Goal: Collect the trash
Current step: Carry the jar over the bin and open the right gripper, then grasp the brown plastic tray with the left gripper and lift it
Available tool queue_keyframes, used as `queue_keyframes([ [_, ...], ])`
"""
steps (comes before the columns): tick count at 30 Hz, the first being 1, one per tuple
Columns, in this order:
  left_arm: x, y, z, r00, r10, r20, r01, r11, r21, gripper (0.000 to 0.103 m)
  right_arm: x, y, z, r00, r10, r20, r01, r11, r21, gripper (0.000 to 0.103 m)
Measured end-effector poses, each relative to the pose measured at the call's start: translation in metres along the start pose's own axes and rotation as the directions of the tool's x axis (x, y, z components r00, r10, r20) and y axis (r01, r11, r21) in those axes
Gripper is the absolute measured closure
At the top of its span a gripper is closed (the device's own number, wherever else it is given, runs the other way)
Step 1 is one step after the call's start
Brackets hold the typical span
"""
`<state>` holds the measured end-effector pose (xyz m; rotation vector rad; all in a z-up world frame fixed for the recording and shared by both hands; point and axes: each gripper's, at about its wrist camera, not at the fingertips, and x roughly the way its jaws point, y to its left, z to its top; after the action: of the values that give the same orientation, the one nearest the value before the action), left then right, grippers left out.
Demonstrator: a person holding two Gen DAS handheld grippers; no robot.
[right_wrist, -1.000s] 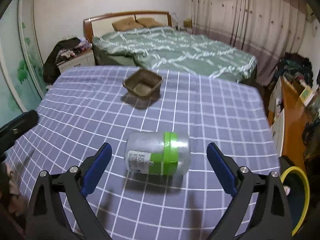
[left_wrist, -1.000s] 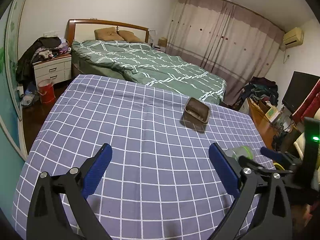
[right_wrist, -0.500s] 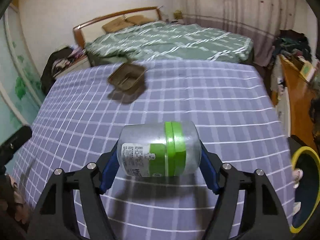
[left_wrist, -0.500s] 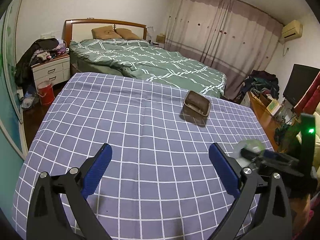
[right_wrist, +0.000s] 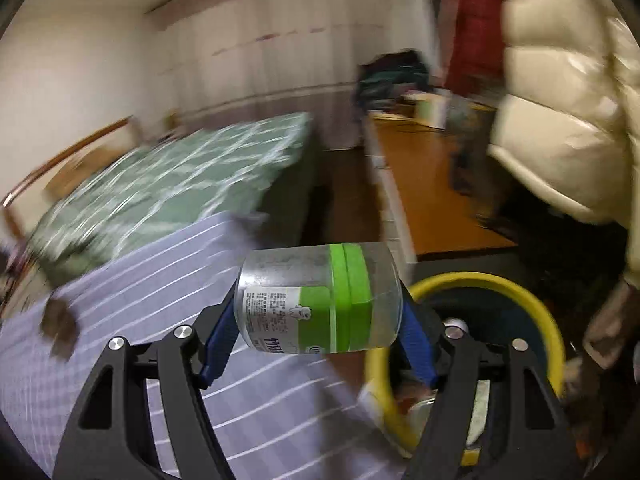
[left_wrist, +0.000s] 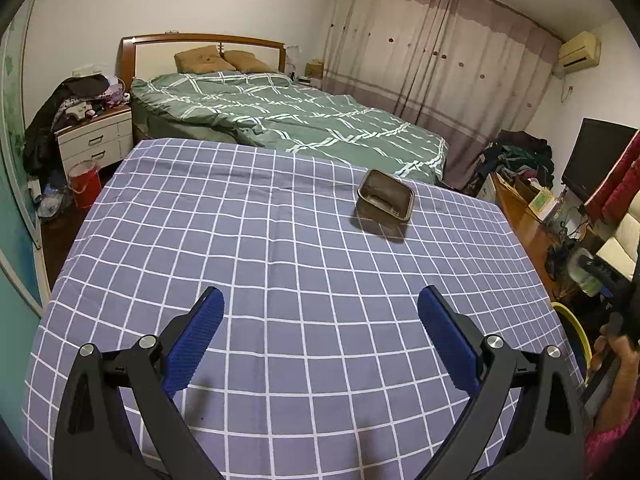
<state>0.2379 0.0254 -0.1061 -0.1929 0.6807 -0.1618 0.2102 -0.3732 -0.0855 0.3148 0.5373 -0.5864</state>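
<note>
over the checked cloth of the desk [left_wrist: 280, 240], as seen from the left wrist, the left gripper [left_wrist: 320, 336] is held with its jaws wide apart; nothing is between the blue pads [left_wrist: 196, 340] and nothing is touched by them. a brown tray [left_wrist: 386, 196] is set on the far right part of the desk, well apart from the jaws, its open side up. at the right edge of this view the right gripper [left_wrist: 600, 280] is seen out past the desk edge, with the clear jar [left_wrist: 580, 272] carried at its tip, small and partly hidden. a yellow rim of the bin [left_wrist: 576, 328] is seen low beside the desk, and a hand [left_wrist: 618, 356] is seen below the right gripper.

from the right wrist, where the background is blurred, the jaws have just been closing and are clamped on the jar [right_wrist: 320, 296], one blue pad pressed to each end. the jar is held clear of the desk, lying on its side, its long axis running across the view from one pad to the other. its plain base is turned to the left and the end past the green band to the right; the label is faced toward the camera. the jar is held over the desk's edge, with the yellow-rimmed bin [right_wrist: 520, 288] just beyond and below it to the right. scraps are seen inside the bin. the brown tray [right_wrist: 60, 320] is seen blurred at the left on the desk.
</note>
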Motion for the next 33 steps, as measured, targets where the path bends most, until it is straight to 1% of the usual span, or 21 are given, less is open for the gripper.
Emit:
queue_keyframes([
  [3,0.001,-0.003,-0.001,1.000,-0.004,-0.004,0.004,1.000,0.011,0.007,0.011,-0.035,0.004,0.996,-0.085,-0.008,0.086,0.991,0.098,0.035],
  [6,0.001,-0.006,-0.002,1.000,-0.007,-0.007,0.007,1.000,0.020,0.007,0.022,-0.058,0.003,0.991,-0.129,-0.044,0.134,0.978,0.161,0.035],
  [11,0.001,-0.006,-0.002,1.000,-0.010,-0.007,0.011,1.000,0.016,0.007,0.035,-0.079,-0.001,0.978,-0.188,-0.093,0.205,0.951,0.233,0.035],
  [12,0.002,-0.006,-0.002,1.000,-0.011,-0.007,0.011,1.000,0.015,0.007,0.037,-0.082,-0.002,0.974,-0.204,-0.104,0.224,0.943,0.246,0.030],
  [13,0.002,-0.006,-0.002,1.000,-0.012,-0.008,0.012,1.000,0.015,0.007,0.038,-0.084,-0.003,0.971,-0.213,-0.109,0.234,0.939,0.253,0.018],
  [14,0.002,-0.007,-0.002,1.000,-0.013,-0.008,0.013,1.000,0.014,0.007,0.038,-0.085,-0.004,0.971,-0.215,-0.107,0.236,0.936,0.260,0.014],
  [16,0.003,-0.008,-0.003,1.000,-0.014,-0.010,0.014,1.000,0.021,0.007,0.032,-0.083,-0.005,0.971,-0.225,-0.080,0.238,0.938,0.251,0.013],
  [19,0.003,-0.010,-0.003,1.000,-0.013,-0.011,0.013,1.000,0.028,0.007,0.029,-0.072,-0.004,0.976,-0.209,-0.054,0.216,0.952,0.215,0.012],
  [23,0.003,-0.019,-0.005,1.000,-0.018,-0.017,0.019,0.998,0.060,0.007,0.025,-0.050,-0.005,0.991,-0.120,-0.054,0.128,0.974,0.186,0.012],
  [25,0.004,-0.027,-0.006,1.000,-0.017,-0.026,0.019,0.996,0.089,0.007,0.020,-0.031,-0.005,0.995,-0.095,-0.035,0.098,0.987,0.129,0.012],
  [28,0.007,-0.041,-0.005,0.998,-0.015,-0.065,0.024,0.990,0.136,0.007,0.012,-0.008,-0.005,0.997,-0.071,0.003,0.071,0.996,0.052,0.011],
  [32,0.020,-0.066,0.011,0.991,-0.002,-0.135,0.035,0.970,0.242,0.007,0.007,0.008,-0.007,0.999,-0.032,0.011,0.032,0.999,-0.006,0.010],
  [33,0.024,-0.068,0.016,0.989,-0.003,-0.148,0.040,0.967,0.250,0.007,0.006,0.011,-0.008,1.000,-0.019,0.005,0.019,1.000,-0.016,0.009],
])
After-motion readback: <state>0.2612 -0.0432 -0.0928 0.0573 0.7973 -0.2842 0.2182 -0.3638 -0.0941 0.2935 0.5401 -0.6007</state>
